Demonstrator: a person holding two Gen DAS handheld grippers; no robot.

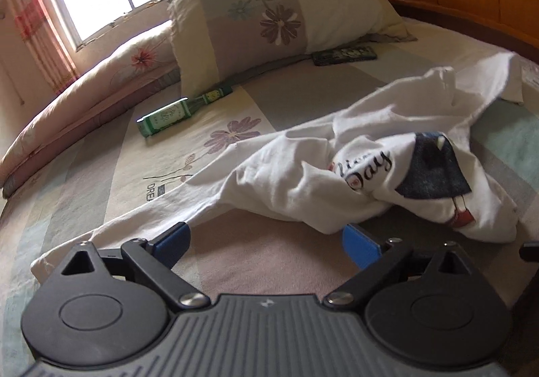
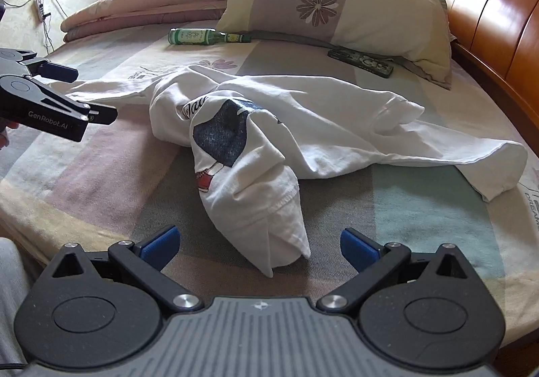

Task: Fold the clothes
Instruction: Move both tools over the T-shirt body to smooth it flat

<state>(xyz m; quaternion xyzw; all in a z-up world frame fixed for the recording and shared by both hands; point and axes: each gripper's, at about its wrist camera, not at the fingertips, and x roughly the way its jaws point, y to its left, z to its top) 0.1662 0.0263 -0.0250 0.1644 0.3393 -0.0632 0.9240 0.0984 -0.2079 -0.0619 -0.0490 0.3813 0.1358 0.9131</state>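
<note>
At the bottom of the left wrist view the left tongs (image 1: 266, 242) stand wide open with nothing between their blue pads, low over the bed (image 1: 111, 181); a strip of the white T-shirt (image 1: 303, 175) runs just past the left pad. In the right wrist view the right tongs (image 2: 259, 245) are likewise spread wide and empty, a rolled end of the T-shirt (image 2: 256, 148) lying just ahead between the pads. The shirt sits crumpled mid-frame on the bed (image 2: 101, 175), its dark print facing up. Behind it a green bottle (image 2: 202, 36) lies on its side, a phone (image 2: 360, 62) rests by the flowered pillow (image 2: 337, 9), and a folded quilt (image 2: 145, 6) is at upper left.
</note>
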